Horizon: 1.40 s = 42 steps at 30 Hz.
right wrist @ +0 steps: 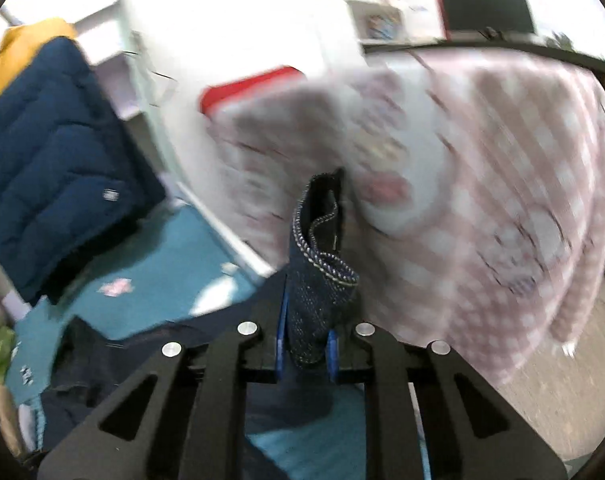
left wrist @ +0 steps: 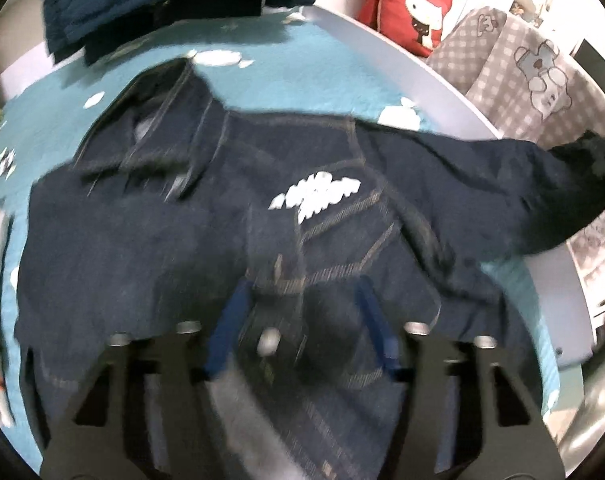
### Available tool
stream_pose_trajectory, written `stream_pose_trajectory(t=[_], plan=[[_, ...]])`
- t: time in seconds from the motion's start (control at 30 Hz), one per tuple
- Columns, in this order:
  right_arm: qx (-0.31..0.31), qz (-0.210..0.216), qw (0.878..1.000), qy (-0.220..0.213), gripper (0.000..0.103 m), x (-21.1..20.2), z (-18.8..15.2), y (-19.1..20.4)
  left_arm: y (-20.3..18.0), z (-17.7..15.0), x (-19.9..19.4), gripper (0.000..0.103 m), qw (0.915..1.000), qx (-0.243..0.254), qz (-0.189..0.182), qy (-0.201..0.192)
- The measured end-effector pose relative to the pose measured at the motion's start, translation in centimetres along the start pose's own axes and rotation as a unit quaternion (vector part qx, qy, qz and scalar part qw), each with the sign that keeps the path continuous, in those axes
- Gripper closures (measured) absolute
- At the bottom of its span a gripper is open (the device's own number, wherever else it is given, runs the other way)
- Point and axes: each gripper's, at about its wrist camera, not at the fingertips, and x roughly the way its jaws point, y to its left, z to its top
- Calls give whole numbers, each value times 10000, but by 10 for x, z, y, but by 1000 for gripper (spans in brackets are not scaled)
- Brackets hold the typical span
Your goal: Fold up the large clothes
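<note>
Denim jacket lies spread across the middle of the left wrist frame, on a blue cloud-print bedspread. One sleeve stretches to the right edge. My left gripper sits low centre, blue pads apart with denim and a metal button between them; blur hides whether they press. My right gripper, lower centre of its own frame, is clamped on the sleeve cuff, which stands up above the pads. Navy puffer coat upper left; pink checked quilt at right.
</note>
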Motion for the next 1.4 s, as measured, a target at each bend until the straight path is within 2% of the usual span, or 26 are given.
stream_pose_trajectory(t=[0.03,0.1,0.27,0.33,0.47,0.57,0.73,0.83,0.93,1.13,1.17,1.27,1.4], plan=[[-58,87,9999,-42,89,-1,4,7,-3,9,4,60,10000,-5,-51,-43],[-162,331,9993,-110,89,-3,16,22,-13,32,18,78,9997,-2,-249,23],[-282,826,9959,-238,89,-7,35,49,-41,69,51,91,9965,-3,-825,153],[-346,983,9942,-284,89,-11,42,56,-50,75,69,91,9937,-76,-1070,327],[-409,1165,9921,-230,89,-5,48,61,-61,66,129,93,9927,-177,-777,909],[-428,1281,9908,-103,89,-2,46,68,-64,60,145,94,9950,-248,-652,709],[-486,1583,9862,0,89,-13,39,86,-73,70,148,94,9951,-138,-427,884],[-589,1713,9834,45,89,-19,35,103,-71,75,135,94,9943,-86,-444,969],[-599,1933,9792,121,89,-23,30,120,-51,73,101,94,9956,-176,-552,731],[-677,2251,9712,380,89,-23,10,162,-2,65,49,94,9988,-165,-141,444],[-699,2290,9700,421,89,-23,7,167,11,62,42,94,9987,-231,-146,422],[-742,2449,9644,663,89,-18,-9,194,50,58,28,82,9954,-613,-501,547],[-886,2616,9568,910,89,-13,-33,225,86,44,-3,82,9969,-719,-5,308]])
